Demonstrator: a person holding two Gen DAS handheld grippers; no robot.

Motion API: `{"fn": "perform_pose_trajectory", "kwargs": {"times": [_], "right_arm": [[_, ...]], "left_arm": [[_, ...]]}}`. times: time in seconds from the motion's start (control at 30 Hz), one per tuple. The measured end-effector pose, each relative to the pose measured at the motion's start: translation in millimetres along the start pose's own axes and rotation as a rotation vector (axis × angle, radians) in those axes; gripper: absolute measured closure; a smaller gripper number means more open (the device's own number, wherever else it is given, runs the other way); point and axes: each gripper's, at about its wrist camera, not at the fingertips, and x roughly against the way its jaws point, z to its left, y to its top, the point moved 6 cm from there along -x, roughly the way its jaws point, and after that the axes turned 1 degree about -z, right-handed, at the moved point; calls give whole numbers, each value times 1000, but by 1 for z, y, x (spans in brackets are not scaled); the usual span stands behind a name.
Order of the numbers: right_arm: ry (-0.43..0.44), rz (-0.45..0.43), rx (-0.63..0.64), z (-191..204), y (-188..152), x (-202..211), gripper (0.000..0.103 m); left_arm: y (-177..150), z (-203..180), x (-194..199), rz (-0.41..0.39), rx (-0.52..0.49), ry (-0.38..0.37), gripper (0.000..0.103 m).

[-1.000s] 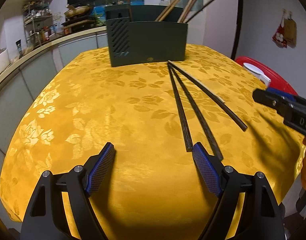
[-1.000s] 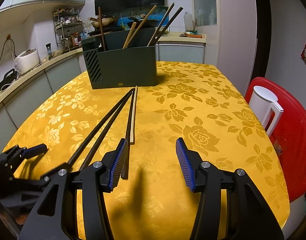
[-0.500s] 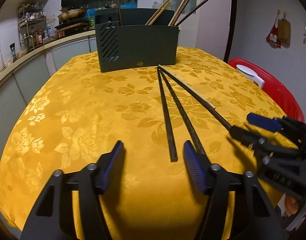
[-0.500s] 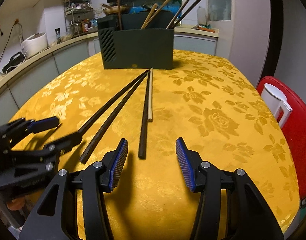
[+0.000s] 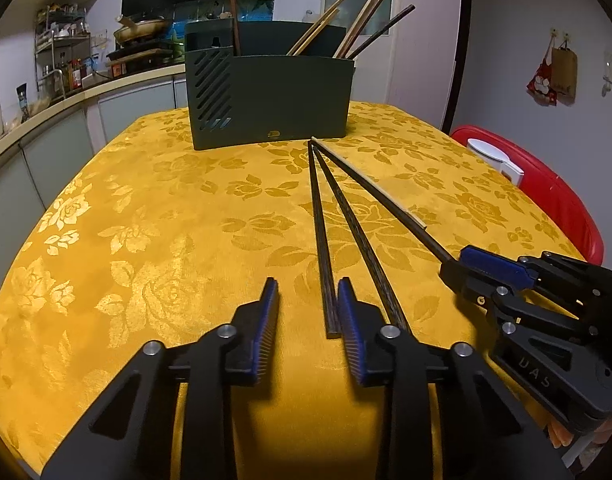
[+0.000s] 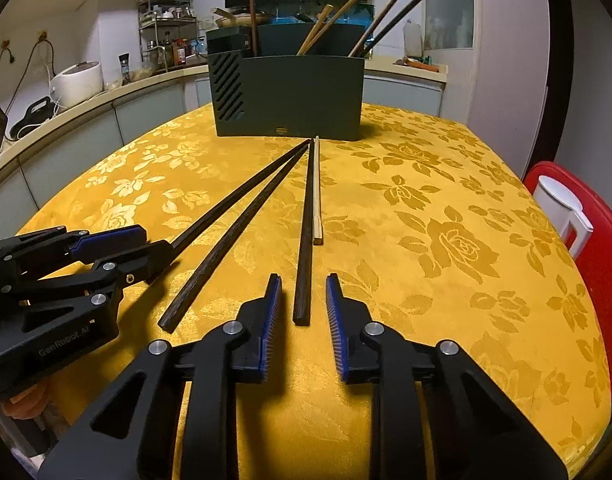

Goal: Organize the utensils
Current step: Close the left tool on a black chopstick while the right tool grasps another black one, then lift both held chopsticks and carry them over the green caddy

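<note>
Both grippers are closing: your left gripper point(image 5: 308, 304) and right gripper point(image 6: 303, 300) each straddle a dark chopstick point(image 6: 303, 264) end on the yellow cloth point(image 5: 145, 240), pads not yet pressing; squeeze squarely before lifting toward the holder point(image 5: 269, 100)

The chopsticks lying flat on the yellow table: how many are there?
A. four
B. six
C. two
A: three dark chopsticks and one short pale chopstick lie fanned out on the tablecloth before the holder.
</note>
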Motion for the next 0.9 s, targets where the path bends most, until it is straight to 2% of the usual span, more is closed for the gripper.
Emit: {"fn": "perform_pose_trajectory", "kwargs": {"times": [0.13,0.2,0.53,0.7,0.9], "right_arm": [[6,4,-6,1,0,-1,91],[6,8,-11,1,1,-1,94],[21,35,-22,-1,3,5,95],[22,-36,-28,-4,21,30,95],[33,-137,-30,-5,49,63,95]], "left_arm": [[1,0,0,3,3,-6,96],[1,1,0,5,4,-7,96],[5,7,17,-14,-19,19,96],[21,13,41,-65,-33,31,96],[52,22,80,-164,-42,50,96]]}}
